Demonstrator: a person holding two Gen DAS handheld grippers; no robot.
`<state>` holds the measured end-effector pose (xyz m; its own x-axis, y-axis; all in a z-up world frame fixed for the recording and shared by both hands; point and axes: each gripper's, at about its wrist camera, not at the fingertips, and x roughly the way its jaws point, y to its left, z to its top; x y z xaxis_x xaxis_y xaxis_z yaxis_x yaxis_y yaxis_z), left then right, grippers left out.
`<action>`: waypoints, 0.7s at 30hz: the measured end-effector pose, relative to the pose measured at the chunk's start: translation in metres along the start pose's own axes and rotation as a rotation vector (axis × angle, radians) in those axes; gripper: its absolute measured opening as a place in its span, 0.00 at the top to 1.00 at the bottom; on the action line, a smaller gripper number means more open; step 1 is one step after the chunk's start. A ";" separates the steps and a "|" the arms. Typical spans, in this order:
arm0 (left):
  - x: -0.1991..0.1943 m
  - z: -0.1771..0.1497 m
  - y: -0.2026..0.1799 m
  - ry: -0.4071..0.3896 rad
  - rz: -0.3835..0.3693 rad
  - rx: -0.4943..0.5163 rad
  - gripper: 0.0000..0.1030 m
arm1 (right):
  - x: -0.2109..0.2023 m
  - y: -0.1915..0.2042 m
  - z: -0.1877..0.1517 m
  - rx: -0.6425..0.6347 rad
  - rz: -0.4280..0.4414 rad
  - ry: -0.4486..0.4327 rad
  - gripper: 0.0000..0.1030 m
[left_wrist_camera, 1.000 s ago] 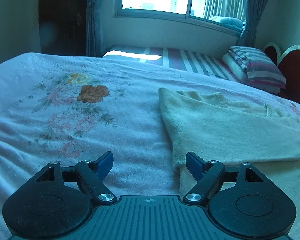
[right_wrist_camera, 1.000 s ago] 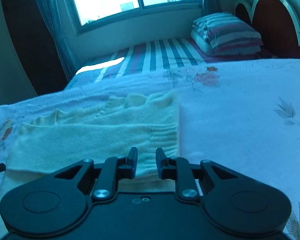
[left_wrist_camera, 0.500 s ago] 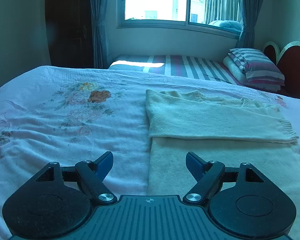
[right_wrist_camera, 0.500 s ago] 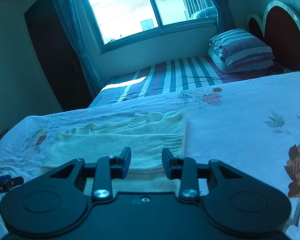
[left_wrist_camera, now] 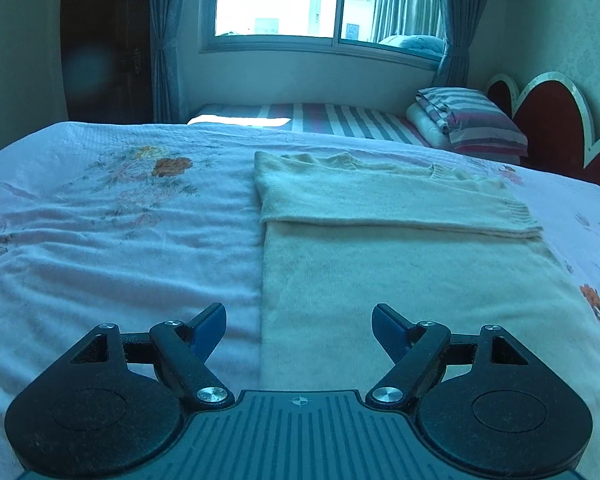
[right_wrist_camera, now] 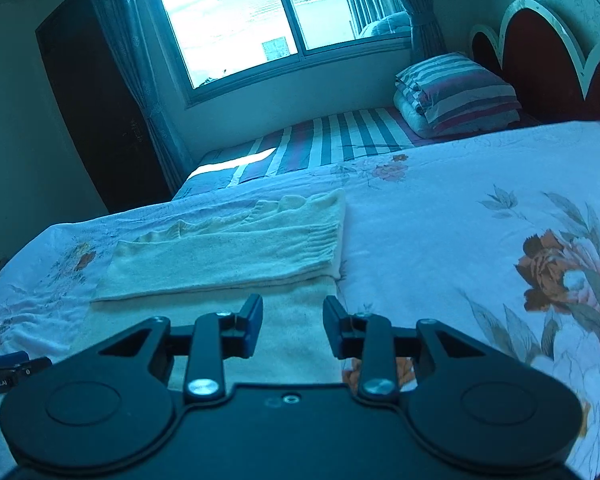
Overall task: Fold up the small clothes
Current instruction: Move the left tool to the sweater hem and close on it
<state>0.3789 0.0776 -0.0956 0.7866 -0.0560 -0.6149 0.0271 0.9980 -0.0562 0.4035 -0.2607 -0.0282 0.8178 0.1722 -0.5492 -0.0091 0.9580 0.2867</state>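
Observation:
A cream knit sweater (left_wrist_camera: 400,256) lies flat on the floral bedspread (left_wrist_camera: 100,240), with its sleeves folded across the upper part (left_wrist_camera: 380,196). My left gripper (left_wrist_camera: 299,326) is open and empty, above the sweater's near left edge. My right gripper (right_wrist_camera: 293,322) is open and empty, above the sweater's (right_wrist_camera: 228,256) near right edge. The ribbed cuff (right_wrist_camera: 320,240) of the folded sleeve lies at the sweater's right side. The tip of the left gripper shows at the left edge of the right wrist view (right_wrist_camera: 4,364).
A striped mattress (left_wrist_camera: 340,120) lies beyond the bedspread, under the window. Folded striped bedding (left_wrist_camera: 468,124) is stacked at its right end by the red headboard (left_wrist_camera: 552,120). A dark door (right_wrist_camera: 100,112) stands at the left.
Both grippers have pulled back and risen away from the sweater, so more of it and the room shows. The right jaws have opened wider. The sweater has not moved.

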 end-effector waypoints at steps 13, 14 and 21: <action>-0.101 -0.127 0.062 0.144 -0.205 -0.165 0.53 | -0.114 -0.023 -0.135 0.140 -0.040 0.158 0.69; -0.104 -0.131 0.067 0.148 -0.234 -0.197 0.53 | -0.119 -0.024 -0.142 0.159 -0.041 0.159 0.68; -0.103 -0.158 0.091 0.221 -0.442 -0.454 0.53 | -0.141 -0.049 -0.180 0.409 0.058 0.172 0.68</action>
<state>0.2024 0.1703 -0.1617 0.6148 -0.5093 -0.6022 0.0174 0.7722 -0.6352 0.1856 -0.2905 -0.1062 0.7148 0.2921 -0.6354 0.2041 0.7819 0.5891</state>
